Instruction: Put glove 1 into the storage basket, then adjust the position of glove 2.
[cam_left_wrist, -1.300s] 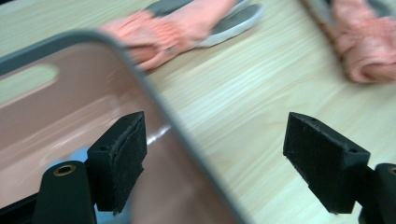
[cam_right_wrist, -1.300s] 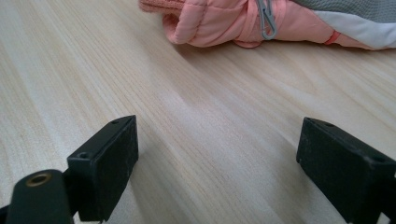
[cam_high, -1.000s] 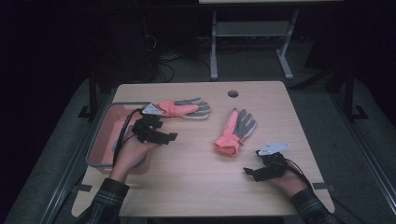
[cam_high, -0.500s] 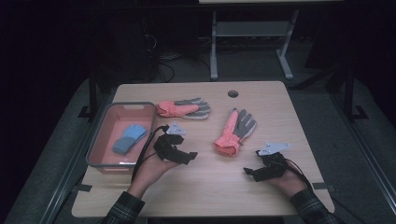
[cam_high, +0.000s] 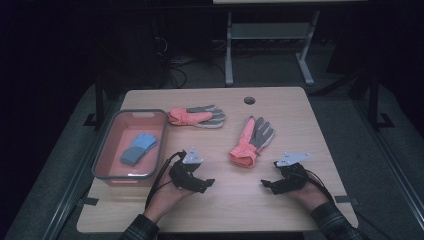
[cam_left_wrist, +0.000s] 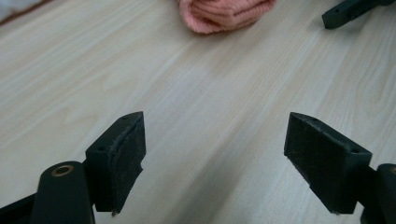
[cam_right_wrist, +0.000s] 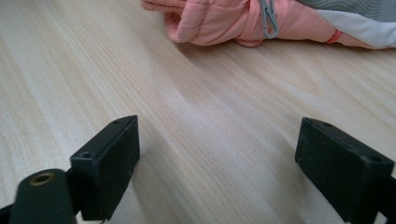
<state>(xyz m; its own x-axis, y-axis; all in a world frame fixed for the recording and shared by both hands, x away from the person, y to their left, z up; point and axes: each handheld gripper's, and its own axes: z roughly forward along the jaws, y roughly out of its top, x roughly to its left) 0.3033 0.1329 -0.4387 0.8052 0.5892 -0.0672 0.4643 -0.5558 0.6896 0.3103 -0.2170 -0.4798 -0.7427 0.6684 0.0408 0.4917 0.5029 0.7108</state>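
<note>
Two pink-and-grey gloves lie on the wooden table: one (cam_high: 196, 117) at the back beside the tray, the other (cam_high: 252, 140) in the middle, its cuff (cam_left_wrist: 227, 13) toward me. A small blue glove (cam_high: 138, 148) lies in the pink tray (cam_high: 104, 152). My left gripper (cam_high: 206, 184) rests low on the table in front of the tray, open, nothing between its jaws (cam_left_wrist: 215, 158). My right gripper (cam_high: 267, 185) sits at the front right, open and empty (cam_right_wrist: 217, 168), with the middle glove's cuff (cam_right_wrist: 219, 21) just ahead of it.
A round cable hole (cam_high: 249, 100) is at the table's back edge. A metal stand (cam_high: 270, 40) and cables stand on the dark floor behind the table. Bare wood (cam_high: 235, 205) lies between and in front of the two grippers.
My left gripper has left the tray area and moved right and toward me, down onto the table front. The blue glove now lies uncovered in the tray. The right gripper stayed put.
</note>
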